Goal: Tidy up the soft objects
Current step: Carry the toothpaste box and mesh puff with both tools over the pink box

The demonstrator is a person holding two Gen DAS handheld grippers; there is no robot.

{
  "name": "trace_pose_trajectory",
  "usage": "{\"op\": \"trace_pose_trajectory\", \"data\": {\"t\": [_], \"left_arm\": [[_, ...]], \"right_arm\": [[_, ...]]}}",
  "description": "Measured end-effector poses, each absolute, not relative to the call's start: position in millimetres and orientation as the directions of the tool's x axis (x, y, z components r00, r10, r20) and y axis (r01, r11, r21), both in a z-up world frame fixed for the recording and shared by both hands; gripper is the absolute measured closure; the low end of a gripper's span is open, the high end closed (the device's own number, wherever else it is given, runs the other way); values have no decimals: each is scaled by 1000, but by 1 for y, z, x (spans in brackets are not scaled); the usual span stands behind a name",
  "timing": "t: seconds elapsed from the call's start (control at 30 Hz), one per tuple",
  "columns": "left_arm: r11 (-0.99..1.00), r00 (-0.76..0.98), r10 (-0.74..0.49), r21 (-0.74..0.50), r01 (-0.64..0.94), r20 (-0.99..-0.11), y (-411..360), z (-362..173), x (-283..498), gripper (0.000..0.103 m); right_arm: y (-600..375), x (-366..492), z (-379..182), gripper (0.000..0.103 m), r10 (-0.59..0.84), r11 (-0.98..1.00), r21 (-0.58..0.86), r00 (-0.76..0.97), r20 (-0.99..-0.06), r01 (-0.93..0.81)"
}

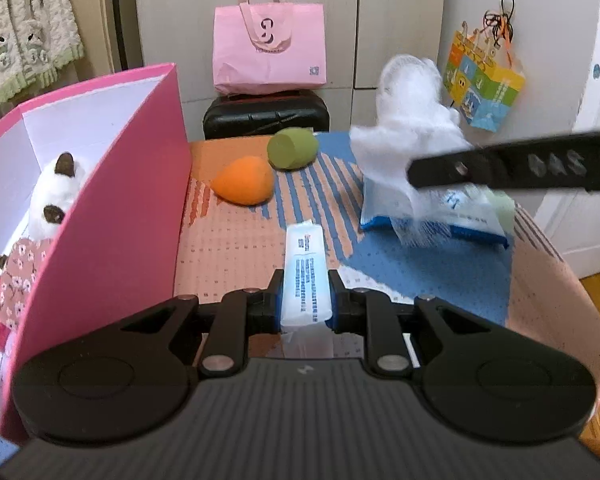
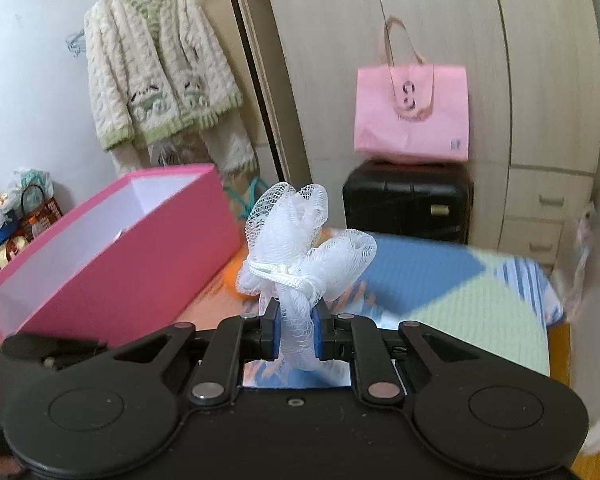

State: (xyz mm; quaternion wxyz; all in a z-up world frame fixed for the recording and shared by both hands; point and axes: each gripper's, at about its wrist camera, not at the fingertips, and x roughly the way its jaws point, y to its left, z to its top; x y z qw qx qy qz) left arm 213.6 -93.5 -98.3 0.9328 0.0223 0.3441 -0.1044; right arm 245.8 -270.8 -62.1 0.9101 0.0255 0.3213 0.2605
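Two claws are at work, each closed on something soft. Nearest in the left wrist view, the left claw (image 1: 305, 296) grips a slim white packet (image 1: 306, 276) printed with blue text, its far end reaching out over the patterned table (image 1: 228, 248). In the right wrist view, the right claw (image 2: 296, 330) pinches a white mesh bath pouf (image 2: 300, 240) by its gathered lower part, the netting ballooning above the pads and clear of the table. From the left view, the same pouf hangs in the air at the right, above a blue-and-white flat pack (image 1: 440, 220) lying on the table.

Just left of the left claw stands an open pink box (image 1: 112, 208) with a white interior. A white plush toy (image 1: 56, 196) with brown ears is already inside, with a floral fabric piece (image 1: 18, 280) nearer the camera.

Farther out on the table lie an orange sponge (image 1: 244, 184) and a green sponge (image 1: 292, 148), near each other and not yet boxed.

Beyond the table sit a black suitcase (image 1: 266, 114) with a pink tote bag (image 1: 268, 48) on top, and pale wardrobe doors.

The task looks partly done: some soft things are in the box, two are in hand, and the two sponges and perhaps the flat pack remain.
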Motion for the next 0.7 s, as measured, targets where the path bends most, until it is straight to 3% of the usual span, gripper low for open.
{"op": "trace_pose_trajectory", "data": {"t": [0.13,0.37,0.43,0.47,0.7], "left_arm": [[977,698,-196,-73,203,-689,-91,-106,219,82],[977,703,-209,-114,180,-679,-91,-110,233,77],[980,713,-189,-83,181,-675,-93,-110,233,78],[979,716,-190,-71,192,-672,-94,-110,233,84],[976,720,-202,-78,202,-664,-92,-105,223,85]], "right_arm": [[-274,224,-67,85,487,865,219,649,-584,-452],[-284,205,-69,84,467,876,207,661,-588,-435],[-286,203,-70,84,470,876,216,663,-583,-432],[-287,201,-70,84,472,875,217,664,-580,-432],[-291,192,-73,84,466,880,227,665,-584,-417]]}}
